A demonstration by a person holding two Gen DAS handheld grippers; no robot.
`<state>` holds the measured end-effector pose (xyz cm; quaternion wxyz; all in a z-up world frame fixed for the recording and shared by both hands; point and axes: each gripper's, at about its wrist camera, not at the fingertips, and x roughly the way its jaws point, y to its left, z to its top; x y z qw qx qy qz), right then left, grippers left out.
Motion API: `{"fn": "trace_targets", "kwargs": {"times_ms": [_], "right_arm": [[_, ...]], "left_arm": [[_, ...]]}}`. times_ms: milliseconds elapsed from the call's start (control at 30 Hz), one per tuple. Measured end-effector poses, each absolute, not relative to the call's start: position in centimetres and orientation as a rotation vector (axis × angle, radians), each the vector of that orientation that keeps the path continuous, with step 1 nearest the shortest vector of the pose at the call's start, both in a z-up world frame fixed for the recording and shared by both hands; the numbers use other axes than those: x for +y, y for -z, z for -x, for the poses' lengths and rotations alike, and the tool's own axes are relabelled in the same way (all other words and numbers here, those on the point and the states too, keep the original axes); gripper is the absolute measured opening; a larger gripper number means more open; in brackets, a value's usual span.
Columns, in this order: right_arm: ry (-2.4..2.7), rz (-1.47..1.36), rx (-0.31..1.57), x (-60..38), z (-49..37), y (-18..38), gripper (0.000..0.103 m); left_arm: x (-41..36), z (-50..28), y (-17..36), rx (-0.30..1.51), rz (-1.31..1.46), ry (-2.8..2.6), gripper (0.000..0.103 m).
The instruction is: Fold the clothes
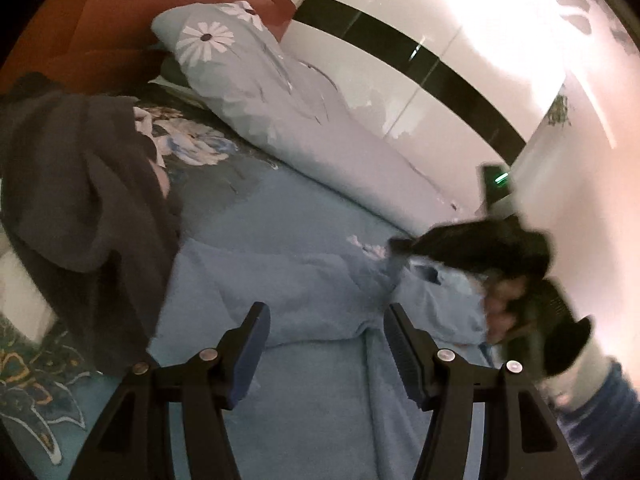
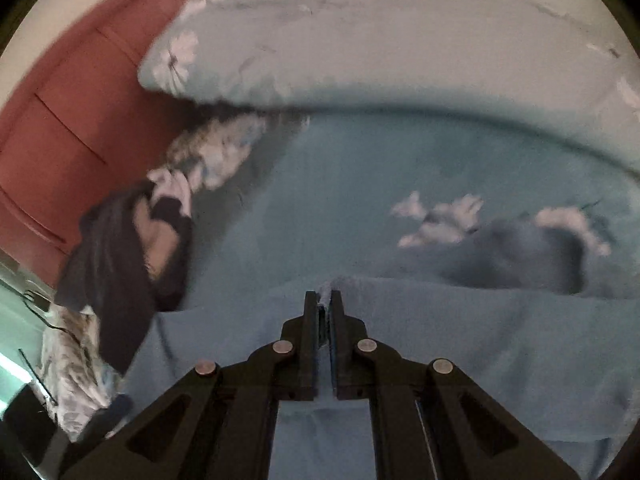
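Observation:
A light blue garment [image 1: 304,280] lies spread on the bed in the left wrist view. My left gripper [image 1: 326,332] hovers over it, open, with nothing between its fingers. To the right, blurred, my right gripper [image 1: 398,246] is held by a hand [image 1: 504,304] and lifts a fold of the garment. In the right wrist view my right gripper [image 2: 328,300] is shut on a thin edge of the light blue garment [image 2: 460,340], which stretches away below and to the right.
A dark garment [image 1: 80,184] [image 2: 120,280] is heaped at the left. A pale blue duvet with daisies [image 1: 248,92] [image 2: 360,60] runs along the far side before a red headboard [image 1: 120,8]. The floral bedsheet [image 2: 340,200] shows between them; white cabinet doors [image 1: 400,20] stand behind.

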<state>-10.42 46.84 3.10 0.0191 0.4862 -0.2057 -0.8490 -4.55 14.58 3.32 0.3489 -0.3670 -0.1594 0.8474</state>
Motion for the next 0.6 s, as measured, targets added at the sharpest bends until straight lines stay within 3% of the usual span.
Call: {"fn": "trace_targets", "kwargs": {"times_ms": [300,367,433,600], "right_arm": [[2.593,-1.663,-0.514,45.1,11.6,-0.3,0.007],[2.566,-1.654,-0.5,44.7,11.5,-0.3,0.013],[2.54,-1.644,-0.486,44.3,11.5,-0.3,0.037],[2.649,-1.505,-0.37,43.4,9.9,-4.2,0.041]], "left_arm": [[13.2,5.3,-2.9,-0.482,0.982,-2.197,0.063],[12.8,5.4,-2.9,-0.498,0.979,-2.196,0.063],[12.4,5.4,-3.0,-0.504,0.973,-2.2,0.064],[11.1,5.5,-3.7,-0.461,0.949,-2.256,0.065]]}}
